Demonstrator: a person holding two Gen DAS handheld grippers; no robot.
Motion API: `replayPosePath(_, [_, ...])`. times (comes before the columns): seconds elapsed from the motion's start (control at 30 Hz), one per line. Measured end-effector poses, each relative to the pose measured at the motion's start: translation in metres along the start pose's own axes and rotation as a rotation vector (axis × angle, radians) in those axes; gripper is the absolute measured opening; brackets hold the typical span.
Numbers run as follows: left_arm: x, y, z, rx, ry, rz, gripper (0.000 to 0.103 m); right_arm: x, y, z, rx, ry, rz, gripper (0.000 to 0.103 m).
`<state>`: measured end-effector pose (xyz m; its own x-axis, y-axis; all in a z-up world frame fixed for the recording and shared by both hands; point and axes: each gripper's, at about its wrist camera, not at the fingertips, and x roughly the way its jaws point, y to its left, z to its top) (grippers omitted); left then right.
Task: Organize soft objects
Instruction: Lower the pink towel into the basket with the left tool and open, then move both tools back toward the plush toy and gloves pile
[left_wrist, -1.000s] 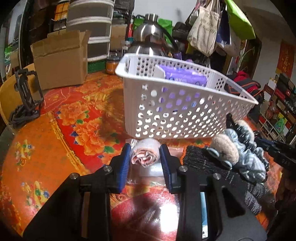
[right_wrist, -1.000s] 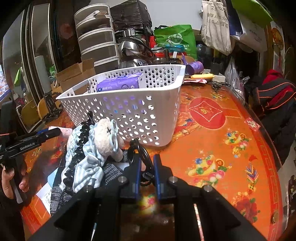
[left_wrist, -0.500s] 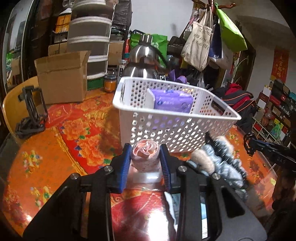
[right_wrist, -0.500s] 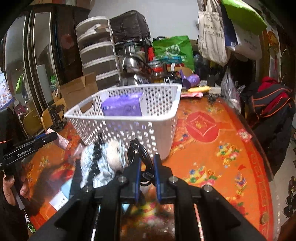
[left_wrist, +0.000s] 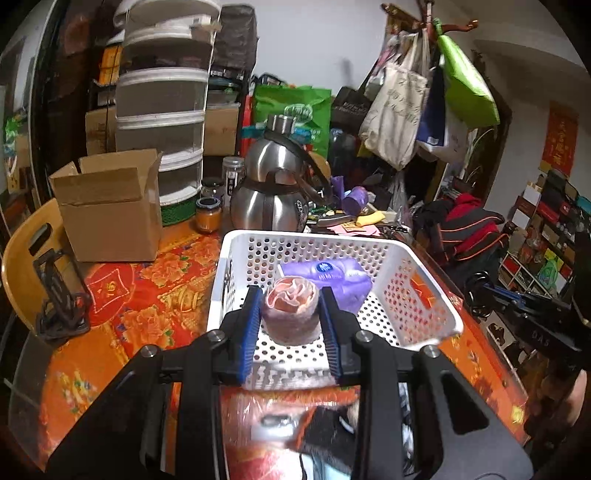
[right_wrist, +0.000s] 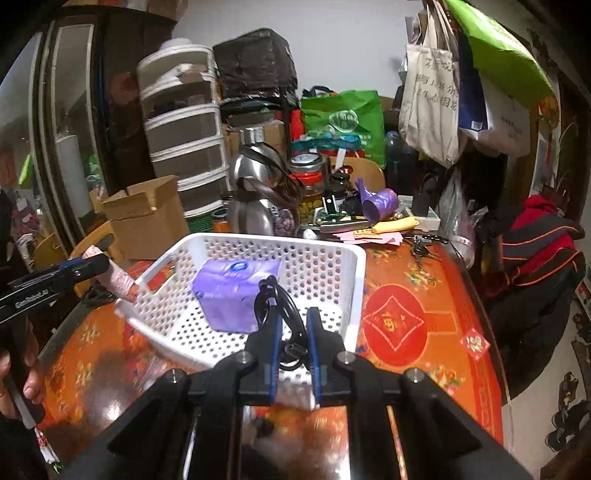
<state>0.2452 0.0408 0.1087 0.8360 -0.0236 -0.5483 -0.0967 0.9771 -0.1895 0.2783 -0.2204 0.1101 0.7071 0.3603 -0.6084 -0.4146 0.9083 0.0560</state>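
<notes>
My left gripper is shut on a rolled pink cloth and holds it above the near end of the white perforated basket. A purple tissue pack lies inside the basket. My right gripper is shut on a bundle of black hair ties, raised over the basket's near rim, with the tissue pack beyond. The right wrist view shows the left gripper and pink roll at the basket's left corner. The right gripper appears at the right of the left wrist view.
Behind the basket stand a steel kettle, an orange jar and a cardboard box. A black stand sits on the left. Dark knit fabric lies blurred below my left gripper. A red-and-black jacket hangs past the table's right edge.
Both grippers have risen with their loads from table level to above the basket rim. The pile of plush and knit items has dropped out of view below.
</notes>
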Motion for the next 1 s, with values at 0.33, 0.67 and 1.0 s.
replayPosePath(0.33, [0.091,0.019,0.020,-0.020,0.133,0.092,0.029,0.087,-0.002,0.013,0.014,0.156,-0.042,0.011])
replayPosePath(0.67, [0.120,0.027,-0.002,-0.031,0.184,0.089,0.029,0.114,-0.009,0.003,0.034,0.193,-0.059,0.011])
replayPosePath(1.0, [0.106,0.025,-0.003,-0.026,0.136,0.067,0.082,0.091,-0.013,0.010,0.070,0.092,-0.052,0.082])
